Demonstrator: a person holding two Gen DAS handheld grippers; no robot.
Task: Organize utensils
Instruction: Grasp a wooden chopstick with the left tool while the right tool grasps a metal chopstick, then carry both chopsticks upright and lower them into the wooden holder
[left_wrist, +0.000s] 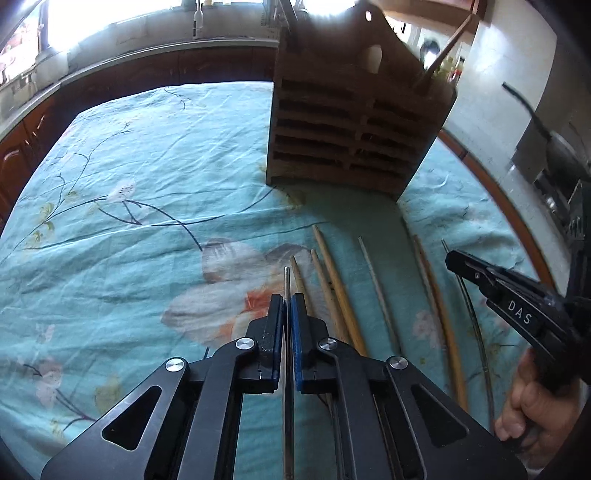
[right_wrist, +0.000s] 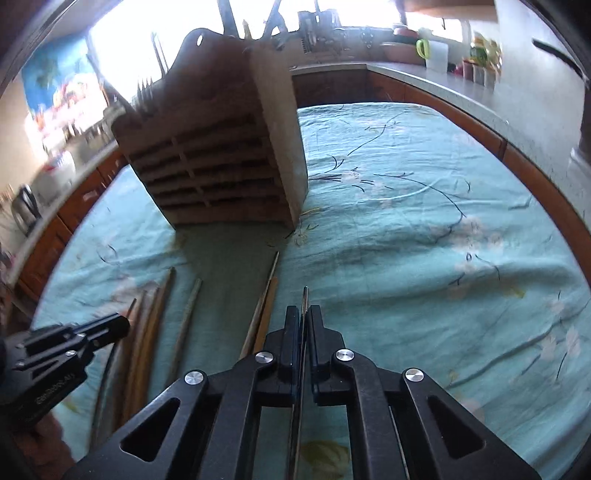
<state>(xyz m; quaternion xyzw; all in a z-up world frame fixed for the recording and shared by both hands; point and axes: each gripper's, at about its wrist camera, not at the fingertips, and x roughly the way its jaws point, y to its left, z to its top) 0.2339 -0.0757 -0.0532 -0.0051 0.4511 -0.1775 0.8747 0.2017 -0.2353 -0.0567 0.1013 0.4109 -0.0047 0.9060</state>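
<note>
A brown slatted wooden utensil holder (left_wrist: 343, 129) stands on the teal floral cloth ahead; it also shows in the right wrist view (right_wrist: 221, 155). My left gripper (left_wrist: 287, 301) is shut on a thin metal chopstick (left_wrist: 286, 280) that runs back between its jaws. My right gripper (right_wrist: 303, 312) is shut on another thin metal chopstick (right_wrist: 304, 295). Several wooden chopsticks (left_wrist: 336, 284) lie side by side on the cloth in front of the holder, also seen in the right wrist view (right_wrist: 147, 332). The right gripper (left_wrist: 452, 260) appears at the right of the left wrist view, the left gripper (right_wrist: 125, 321) at the left of the right wrist view.
The teal cloth (left_wrist: 129, 221) covers the table. A kitchen counter (left_wrist: 147, 51) with wooden cabinets runs behind it. A counter with jars and containers (right_wrist: 436, 51) stands at the back right. A utensil handle (left_wrist: 448, 44) sticks out of the holder's top.
</note>
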